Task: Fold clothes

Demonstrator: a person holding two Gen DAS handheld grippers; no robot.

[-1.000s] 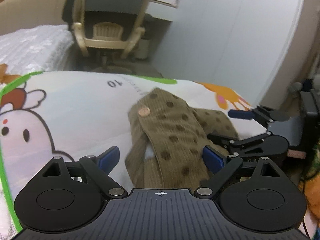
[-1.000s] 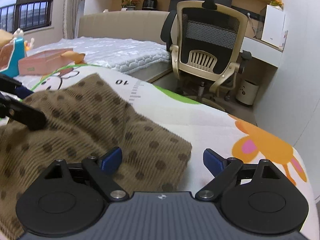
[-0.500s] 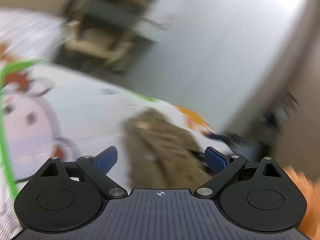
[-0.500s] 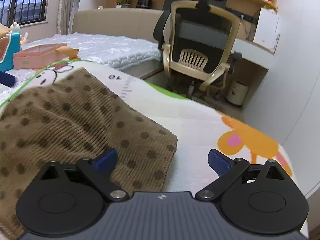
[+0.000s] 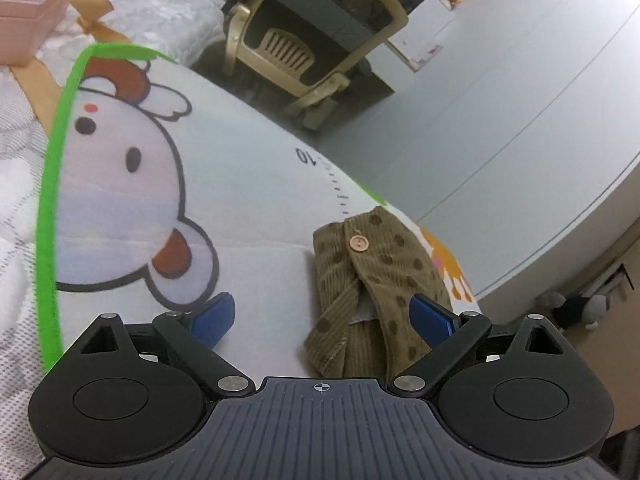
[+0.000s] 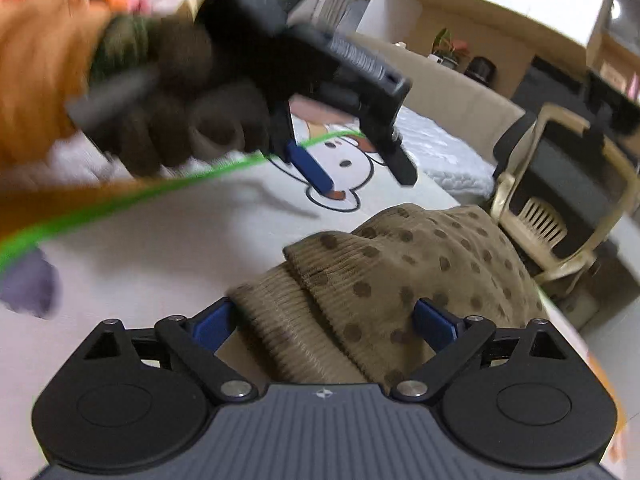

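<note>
Right wrist: your right gripper [image 6: 324,322] gapes wide around the corduroy garment [image 6: 408,272]; clamp carelessly and you'll bunch the folded layers.

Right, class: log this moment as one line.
garment: bunched on mat | left gripper: open, empty | right gripper: open, straddling garment

One brown dotted corduroy garment [image 5: 384,280] is lying bunched at 5 o'clock on one cartoon-printed mat [image 5: 248,216]. One wooden button [image 5: 358,244] is showing on it. One office chair [image 5: 316,40] is standing at 12 o'clock. One pink box [image 5: 28,20] is sitting at 10 o'clock. Two grippers are showing: left gripper [image 5: 324,318], right gripper [image 6: 325,320].
</note>
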